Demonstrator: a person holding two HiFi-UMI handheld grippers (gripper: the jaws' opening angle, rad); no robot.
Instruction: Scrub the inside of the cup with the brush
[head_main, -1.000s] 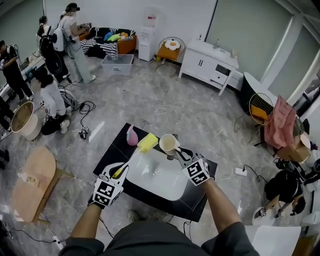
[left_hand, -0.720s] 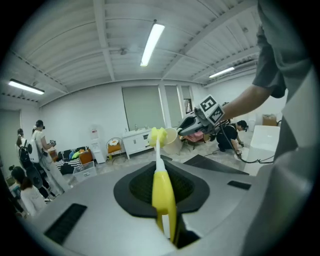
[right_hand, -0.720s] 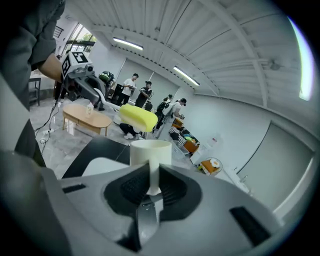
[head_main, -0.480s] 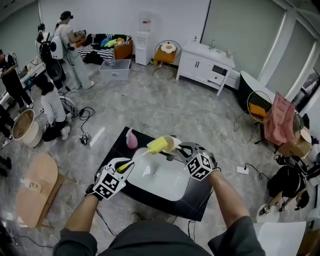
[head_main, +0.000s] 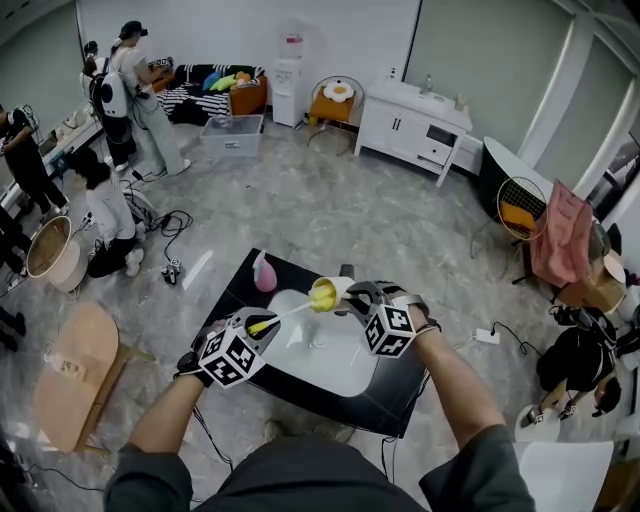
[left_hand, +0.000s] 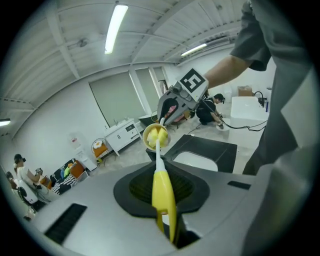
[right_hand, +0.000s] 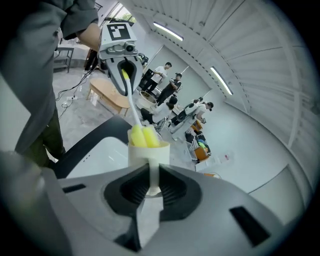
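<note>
Brush (head_main: 288, 314) and cup (head_main: 338, 288) meet above the white sink (head_main: 340, 365) in the head view, and the sink is set in a black table (head_main: 395, 400). The left gripper (head_main: 262, 324) is closed on the yellow handle of the brush, and the thin white shaft goes up and to the right from it. The yellow sponge head (head_main: 322, 297) sits at the mouth of the cup. The right gripper (head_main: 356, 298) holds the cup in the air, tipped on its side, with the mouth turned toward the left gripper. A pink bottle (head_main: 264, 272) stands on the table beside the far left corner of the sink, apart from both grippers. In the left gripper view the two jaws are pressed together on the yellow handle, which comes out between them and becomes narrow, then white. The sponge head is inside the cup and fills most of the opening, and behind the cup the right gripper shows with its marker cube. In the right gripper view the jaws stand nearly together and clamp the flat white handle of the cup. The cup body is just in front of the jaws, and the yellow sponge head stands out a little over the rim. The white shaft leads from it to the left gripper further back
</note>
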